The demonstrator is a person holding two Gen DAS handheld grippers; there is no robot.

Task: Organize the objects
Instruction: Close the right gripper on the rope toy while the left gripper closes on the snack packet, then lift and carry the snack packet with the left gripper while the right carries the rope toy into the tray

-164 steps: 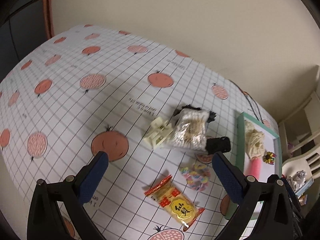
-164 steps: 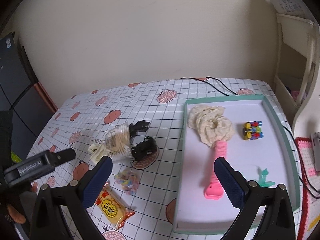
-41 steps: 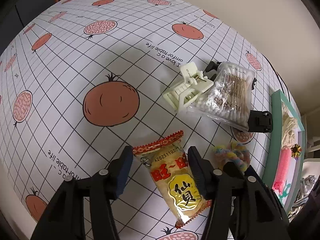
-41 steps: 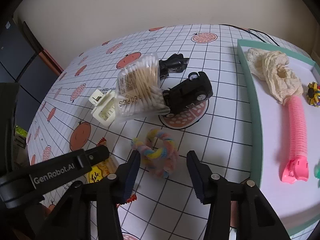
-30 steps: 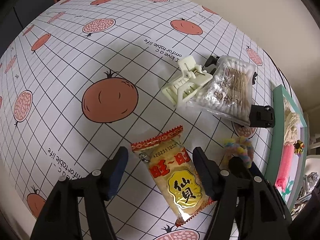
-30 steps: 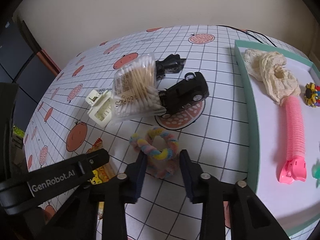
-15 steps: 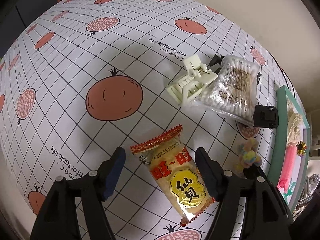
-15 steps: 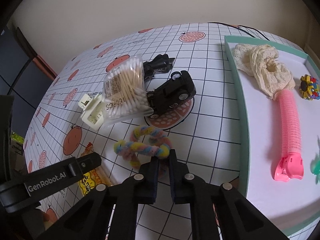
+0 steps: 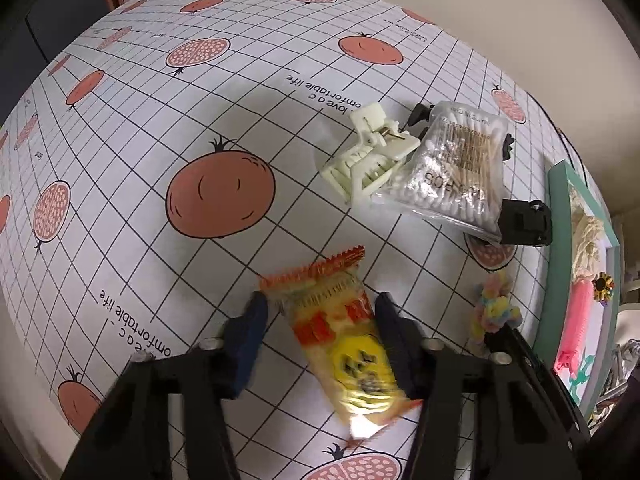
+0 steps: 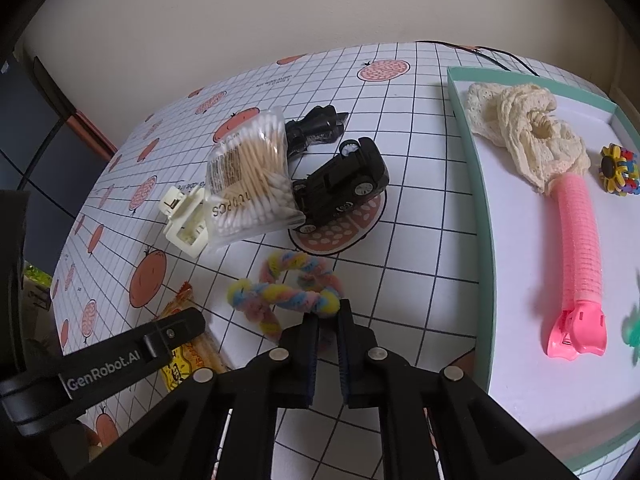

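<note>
A yellow and red snack packet (image 9: 340,344) lies near the table's front edge, and my left gripper (image 9: 320,320) is shut on its sides, with the packet blurred and crumpled between the blue pads. In the right wrist view, a pastel twisted fuzzy ring (image 10: 284,292) hangs from my right gripper (image 10: 327,320), whose fingers are shut on its near end. That ring (image 9: 494,312) also shows at the right of the left wrist view. A teal-rimmed white tray (image 10: 486,220) sits to the right, holding a cream lace scrunchie (image 10: 528,136), a pink clip (image 10: 580,240) and a colourful flower toy (image 10: 618,168).
A bag of cotton swabs (image 10: 248,184) leans on a black toy car (image 10: 344,180) and a cream claw clip (image 10: 186,224); a black clip (image 10: 316,126) lies behind them. A black cable (image 10: 500,54) runs along the table's far edge by the wall.
My left gripper's fingers have closed in on the snack packet, which now looks bent. My right gripper stays shut on the fuzzy ring and has drawn it slightly nearer.
</note>
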